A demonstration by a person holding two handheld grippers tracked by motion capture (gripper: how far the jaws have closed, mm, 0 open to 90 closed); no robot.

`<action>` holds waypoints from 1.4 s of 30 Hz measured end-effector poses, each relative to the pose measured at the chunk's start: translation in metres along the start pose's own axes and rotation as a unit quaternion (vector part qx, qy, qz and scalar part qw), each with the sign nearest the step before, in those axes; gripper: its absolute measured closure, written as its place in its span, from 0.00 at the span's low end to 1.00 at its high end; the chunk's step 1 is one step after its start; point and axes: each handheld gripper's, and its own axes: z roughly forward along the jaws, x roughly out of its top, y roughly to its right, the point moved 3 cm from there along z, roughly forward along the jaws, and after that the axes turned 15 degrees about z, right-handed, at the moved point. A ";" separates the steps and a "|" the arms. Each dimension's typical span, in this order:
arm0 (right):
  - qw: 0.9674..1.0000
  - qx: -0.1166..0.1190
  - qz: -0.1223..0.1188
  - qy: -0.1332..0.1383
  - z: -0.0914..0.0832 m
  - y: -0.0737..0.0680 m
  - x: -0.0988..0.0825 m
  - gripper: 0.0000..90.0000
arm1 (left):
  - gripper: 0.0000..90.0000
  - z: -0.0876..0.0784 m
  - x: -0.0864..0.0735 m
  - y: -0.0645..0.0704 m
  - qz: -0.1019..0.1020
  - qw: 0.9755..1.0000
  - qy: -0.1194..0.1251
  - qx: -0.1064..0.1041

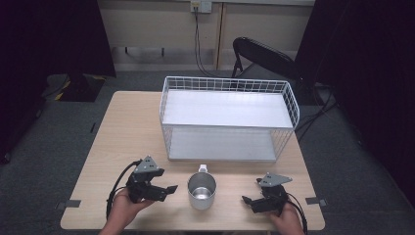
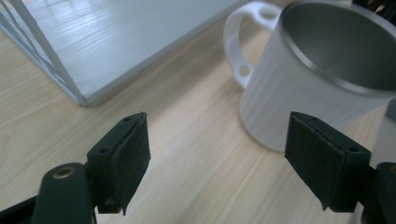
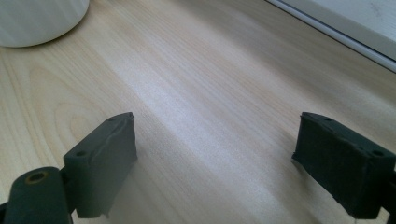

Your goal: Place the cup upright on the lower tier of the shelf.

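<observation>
A white mug [image 1: 201, 190] with a metal-lined inside stands upright near the table's front edge, its handle [image 1: 202, 169] turned toward the rack. My left gripper [image 1: 170, 190] rests just left of the mug, jaws wide open and aimed at it. In the left gripper view the mug [image 2: 308, 79] sits close ahead on the right, with bare wood between the pads [image 2: 133, 154]. My right gripper [image 1: 247, 200] lies to the right of the mug, open, nothing between its fingers. The right gripper view has the mug's base [image 3: 39, 18] at the top left.
A white wire rack [image 1: 227, 117] with two white shelves stands on the far half of the wooden table [image 1: 127, 132]; its lower shelf edge [image 2: 116, 51] lies just beyond the mug. A black folding chair [image 1: 262, 56] stands behind the table. Dark curtains hang on both sides.
</observation>
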 end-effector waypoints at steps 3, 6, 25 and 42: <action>1.000 -0.001 0.001 0.000 0.000 0.000 0.000 0.13 | 0.24 -0.003 0.010 0.001 0.011 1.000 0.008 0.008; 1.000 -0.001 0.002 0.000 0.000 0.000 0.000 0.13 | 0.24 -0.004 0.017 0.003 0.011 1.000 0.015 0.012; 1.000 -0.002 0.003 0.000 0.000 0.000 0.000 0.13 | 0.34 0.023 0.040 0.020 0.004 0.998 0.050 0.040; 1.000 -0.004 0.004 0.001 0.000 0.000 0.000 0.13 | 0.57 0.044 0.034 0.032 0.001 0.999 0.043 0.034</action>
